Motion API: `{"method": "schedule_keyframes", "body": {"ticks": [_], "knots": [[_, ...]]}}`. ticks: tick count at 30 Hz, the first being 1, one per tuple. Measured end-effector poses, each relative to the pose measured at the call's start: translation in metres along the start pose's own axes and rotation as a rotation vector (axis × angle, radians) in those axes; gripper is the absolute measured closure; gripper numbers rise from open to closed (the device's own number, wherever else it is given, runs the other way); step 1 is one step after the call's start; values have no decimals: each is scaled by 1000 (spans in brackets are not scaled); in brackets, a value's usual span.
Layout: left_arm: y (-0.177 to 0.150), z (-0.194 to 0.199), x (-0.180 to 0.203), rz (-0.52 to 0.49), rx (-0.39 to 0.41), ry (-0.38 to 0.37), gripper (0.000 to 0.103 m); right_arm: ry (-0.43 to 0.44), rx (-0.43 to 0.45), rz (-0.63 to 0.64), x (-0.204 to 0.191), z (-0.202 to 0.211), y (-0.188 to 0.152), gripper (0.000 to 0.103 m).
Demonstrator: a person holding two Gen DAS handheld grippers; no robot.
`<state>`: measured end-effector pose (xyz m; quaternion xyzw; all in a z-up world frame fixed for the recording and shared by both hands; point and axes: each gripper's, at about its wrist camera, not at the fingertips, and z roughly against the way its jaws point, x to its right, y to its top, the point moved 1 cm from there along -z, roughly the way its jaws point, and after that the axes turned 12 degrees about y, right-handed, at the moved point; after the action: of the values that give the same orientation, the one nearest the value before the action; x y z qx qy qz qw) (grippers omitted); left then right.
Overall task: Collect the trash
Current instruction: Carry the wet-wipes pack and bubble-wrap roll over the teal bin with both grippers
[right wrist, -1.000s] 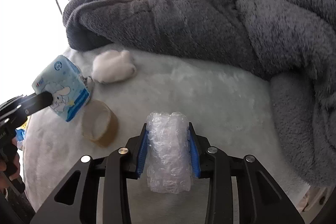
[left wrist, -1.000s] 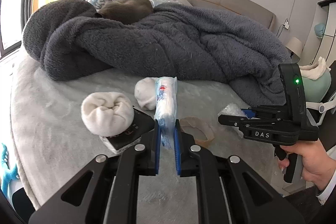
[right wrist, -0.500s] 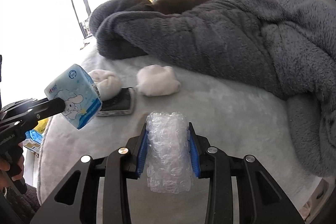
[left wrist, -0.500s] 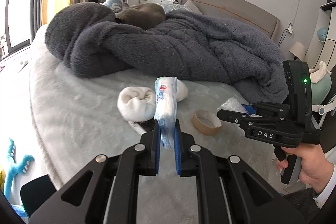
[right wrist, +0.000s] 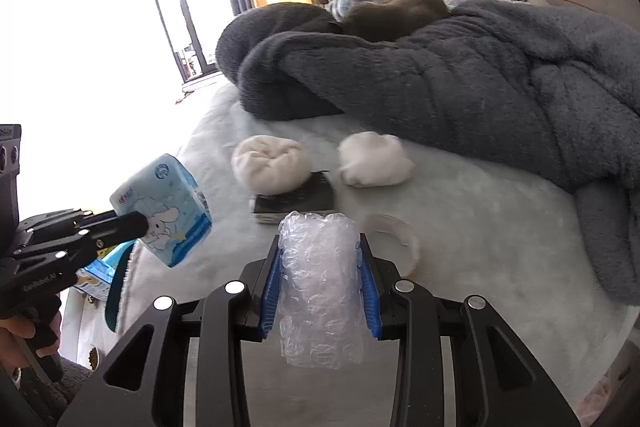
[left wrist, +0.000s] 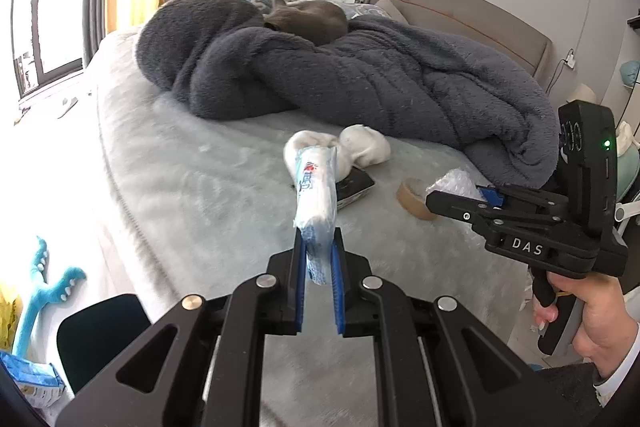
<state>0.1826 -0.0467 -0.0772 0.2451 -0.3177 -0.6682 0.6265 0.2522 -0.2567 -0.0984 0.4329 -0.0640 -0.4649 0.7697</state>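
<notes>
Your left tool (left wrist: 318, 259) pinches the tissue pack (left wrist: 314, 195) by its soft bottom edge; your right tool (right wrist: 319, 267) squeezes the bubble wrap (right wrist: 320, 279) across its middle. Both hang above the bed (left wrist: 200, 187), light, squashy and likely slippery, so keep your clamping firm.

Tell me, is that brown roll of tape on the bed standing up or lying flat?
Lying flat: the brown tape roll rests on the pale bed cover, its open hole facing upward.
</notes>
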Motion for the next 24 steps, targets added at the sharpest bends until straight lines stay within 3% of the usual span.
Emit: {"method": "schedule_keyframes", "body": {"ticks": [24], "knots": [[-24, 22, -104, 72, -44, 132, 90, 155, -16, 73, -105, -64, 33, 68]]}}
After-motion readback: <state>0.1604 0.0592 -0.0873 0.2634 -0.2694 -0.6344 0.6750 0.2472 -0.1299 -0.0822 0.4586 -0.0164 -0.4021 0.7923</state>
